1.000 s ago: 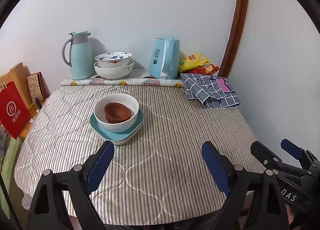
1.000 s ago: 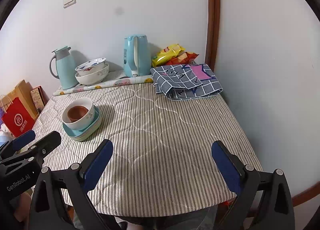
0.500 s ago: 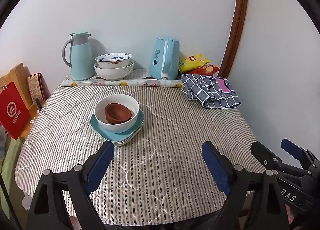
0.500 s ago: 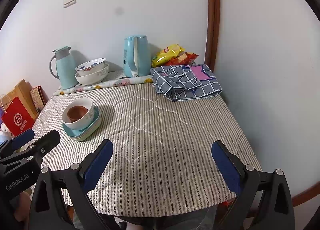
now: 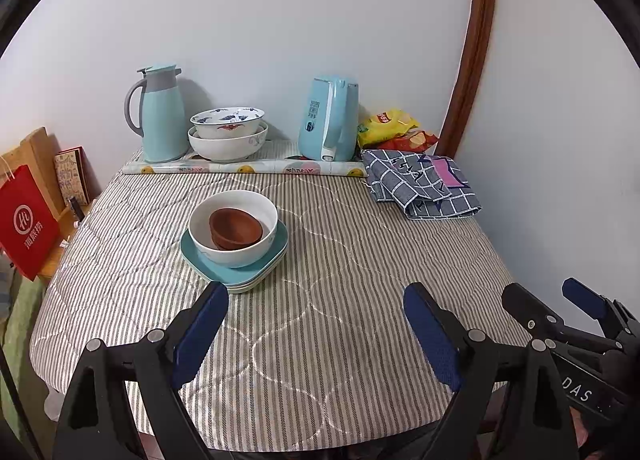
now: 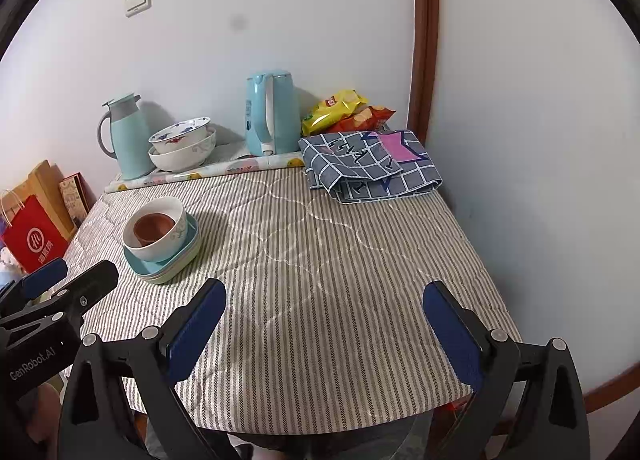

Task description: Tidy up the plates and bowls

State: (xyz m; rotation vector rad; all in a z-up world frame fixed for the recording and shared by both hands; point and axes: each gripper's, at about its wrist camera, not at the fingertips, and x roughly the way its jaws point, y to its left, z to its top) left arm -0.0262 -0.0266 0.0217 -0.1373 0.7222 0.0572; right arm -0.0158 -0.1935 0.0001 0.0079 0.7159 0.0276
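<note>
A small brown bowl (image 5: 235,228) sits inside a white bowl (image 5: 240,252), which stands on a stack of teal plates (image 5: 276,260) at the table's left middle; the stack also shows in the right wrist view (image 6: 160,236). Two more patterned bowls (image 5: 227,136) are stacked at the back by the wall. My left gripper (image 5: 316,324) is open and empty, held above the table's near edge, just short of the plates. My right gripper (image 6: 324,320) is open and empty above the near edge, to the right of the stack.
At the back stand a teal thermos jug (image 5: 160,116), a teal kettle (image 5: 330,124), snack bags (image 5: 390,128) and a rolled mat (image 5: 244,169). A folded checked cloth (image 5: 424,184) lies back right by the wall. Paper bags (image 5: 28,216) stand left of the table.
</note>
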